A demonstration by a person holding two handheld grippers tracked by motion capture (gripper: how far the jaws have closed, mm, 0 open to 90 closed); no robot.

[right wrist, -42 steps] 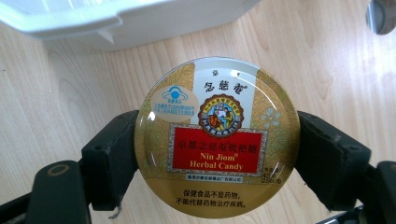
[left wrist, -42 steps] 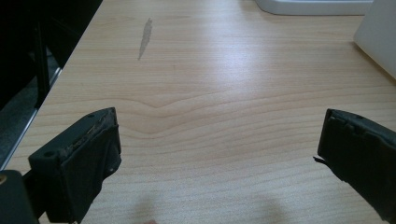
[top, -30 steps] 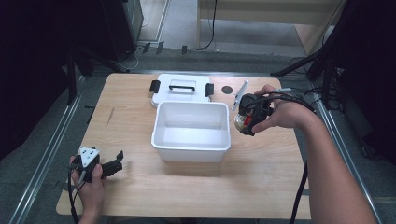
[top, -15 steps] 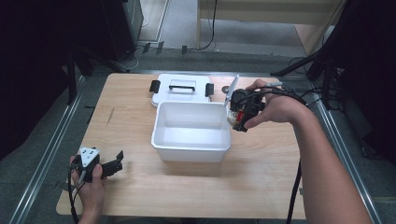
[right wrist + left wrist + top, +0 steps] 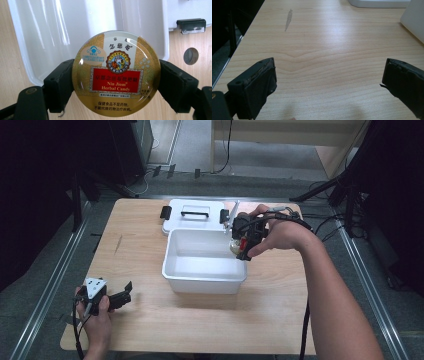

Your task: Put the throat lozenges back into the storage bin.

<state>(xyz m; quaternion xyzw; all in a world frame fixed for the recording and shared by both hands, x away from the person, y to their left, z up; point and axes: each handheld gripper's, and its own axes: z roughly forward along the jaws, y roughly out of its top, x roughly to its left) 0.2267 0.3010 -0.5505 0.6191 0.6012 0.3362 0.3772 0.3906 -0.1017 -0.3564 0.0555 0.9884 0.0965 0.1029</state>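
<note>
Herbal candy tin over the white bin.
Our right hand-held gripper (image 5: 116,82) pinches the Nin Jiom tin (image 5: 116,73) above the plastic bin (image 5: 205,280); our left hand-held gripper (image 5: 329,85) rests spread on the table (image 5: 329,45).

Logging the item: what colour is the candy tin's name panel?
Red, on the gold herbal candy tin; clearest in the right gripper view.

the round gold tin (image 5: 116,73) reads "nin jiom herbal candy", with chinese characters.
</note>
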